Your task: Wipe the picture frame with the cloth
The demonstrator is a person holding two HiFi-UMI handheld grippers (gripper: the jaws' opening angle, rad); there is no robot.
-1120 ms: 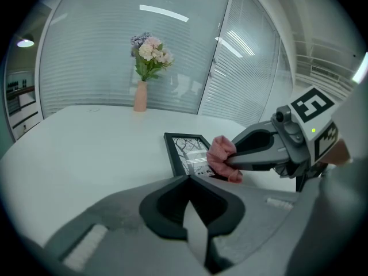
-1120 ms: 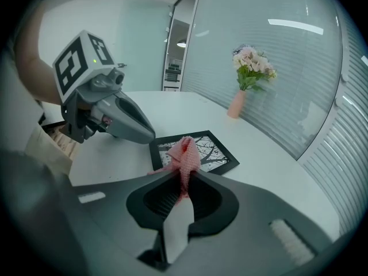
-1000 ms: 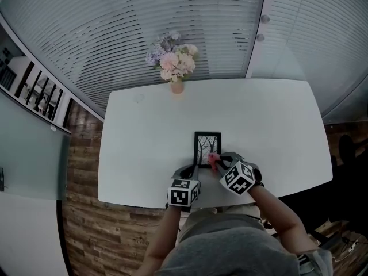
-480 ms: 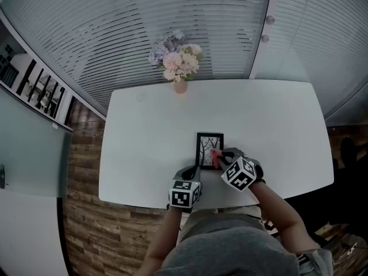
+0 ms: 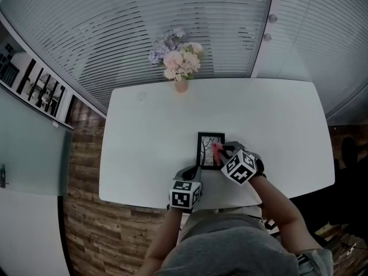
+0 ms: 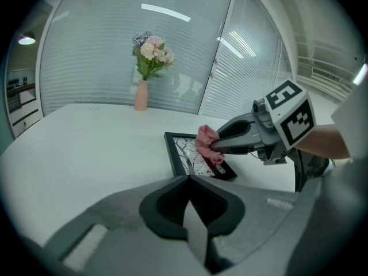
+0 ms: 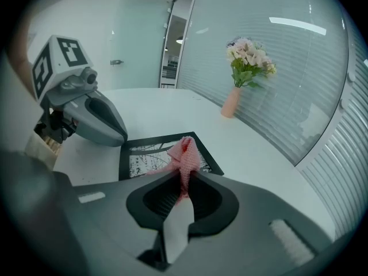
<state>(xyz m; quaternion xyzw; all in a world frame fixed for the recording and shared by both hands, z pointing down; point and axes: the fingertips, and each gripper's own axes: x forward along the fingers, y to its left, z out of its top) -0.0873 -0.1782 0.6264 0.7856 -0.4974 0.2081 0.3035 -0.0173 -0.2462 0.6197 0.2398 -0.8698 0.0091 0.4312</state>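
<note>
Right hand-held gripper [image 7: 183, 180] pinching pink cloth [image 7: 185, 153] on picture frame [image 7: 140, 158]; left hand-held gripper [image 6: 188, 181] pressed together (empty).

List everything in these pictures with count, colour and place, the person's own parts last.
rounded white table: one, white, under everything
black picture frame with tree print: one, black, flat near the table's front edge
pink vase of flowers: one, pink vase, pink, white and lilac blooms, at the far edge
crumpled pink cloth: one, pink, on the frame
left gripper: one, grey, jaws together, empty, by the frame's near-left corner
right gripper: one, grey, clamping the cloth
</note>
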